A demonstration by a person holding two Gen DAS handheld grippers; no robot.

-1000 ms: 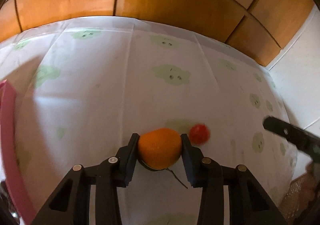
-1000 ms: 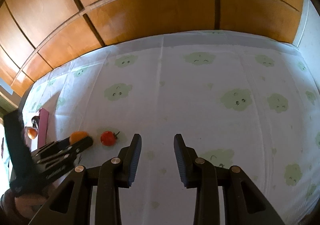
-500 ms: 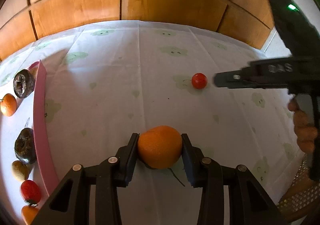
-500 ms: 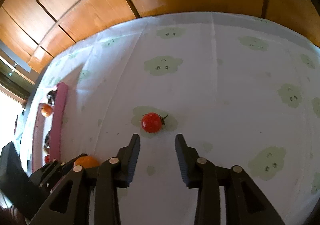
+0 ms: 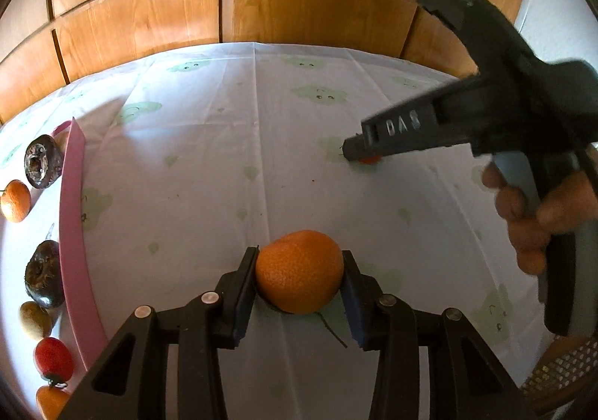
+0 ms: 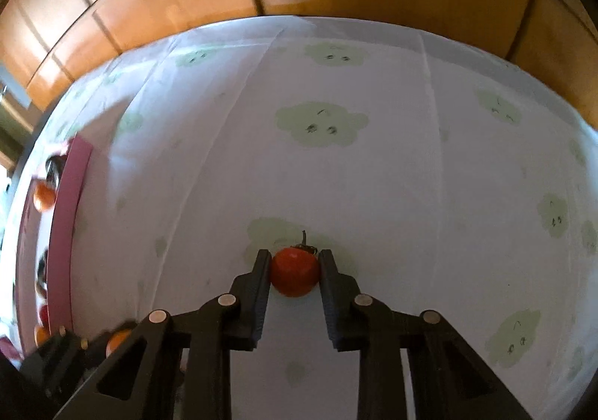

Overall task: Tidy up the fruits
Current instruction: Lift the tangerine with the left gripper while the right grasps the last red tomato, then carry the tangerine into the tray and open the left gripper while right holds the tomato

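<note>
Strong fisheye curvature, dark corners — glare on wood panels (image 5: 142, 27); right wrist view motion-blurred at left, tablecloth (image 6: 373, 177) evenly lit

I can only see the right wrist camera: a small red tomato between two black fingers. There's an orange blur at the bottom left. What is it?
Observer: That's the left gripper with an orange between its pads. They touch the fruit, and the jaws are just opening.
Operator: What's behind the pink strip on the left?
Observer: It's the pink tray wall. Past it lie a dark wrinkled fruit, a small orange fruit and a red fruit.
</note>
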